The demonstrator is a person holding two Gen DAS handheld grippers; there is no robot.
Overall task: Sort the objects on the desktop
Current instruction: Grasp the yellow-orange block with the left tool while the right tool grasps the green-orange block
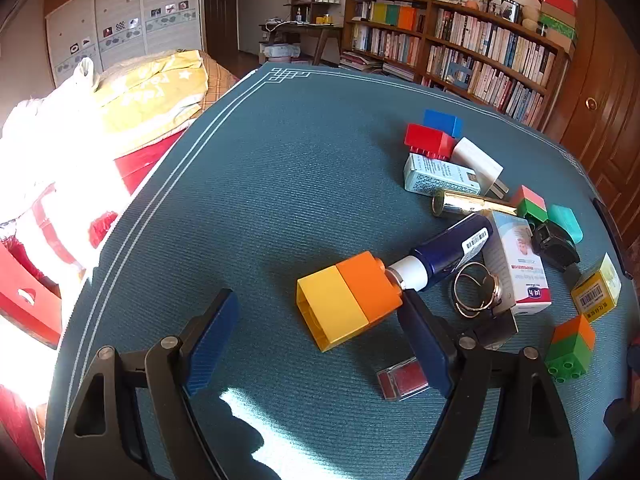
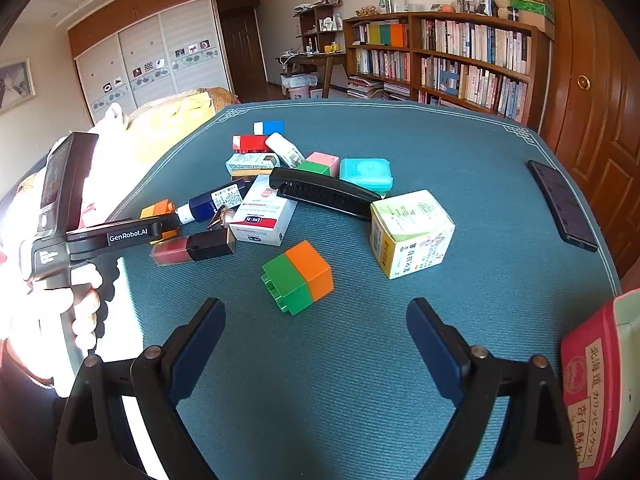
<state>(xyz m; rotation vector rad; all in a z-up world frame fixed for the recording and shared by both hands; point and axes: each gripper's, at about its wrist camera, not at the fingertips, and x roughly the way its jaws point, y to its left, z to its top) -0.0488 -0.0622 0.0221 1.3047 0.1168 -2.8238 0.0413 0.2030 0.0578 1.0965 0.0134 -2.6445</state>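
Observation:
My left gripper (image 1: 318, 340) is open over the teal mat (image 1: 260, 200). A yellow-and-orange block (image 1: 348, 300) lies on its side between the fingertips, close to the right finger (image 1: 424, 344) and far from the left one. My right gripper (image 2: 316, 344) is open too, with nothing between its fingers. A green-and-orange block (image 2: 298, 282) sits just ahead of it. Behind that lies a jumble: a red lip gloss (image 2: 192, 248), a dark blue bottle (image 2: 212, 202), a white-and-pink box (image 2: 264, 212), a black comb (image 2: 324, 194) and a yellow-green box (image 2: 412, 232).
Farther back lie a red block (image 1: 430, 142), a blue block (image 1: 442, 122), a white charger (image 1: 478, 164) and a teal case (image 2: 366, 174). A dark phone (image 2: 562, 206) rests near the mat's right edge. A red box (image 2: 596, 384) stands at the near right. Bedding lies left of the table.

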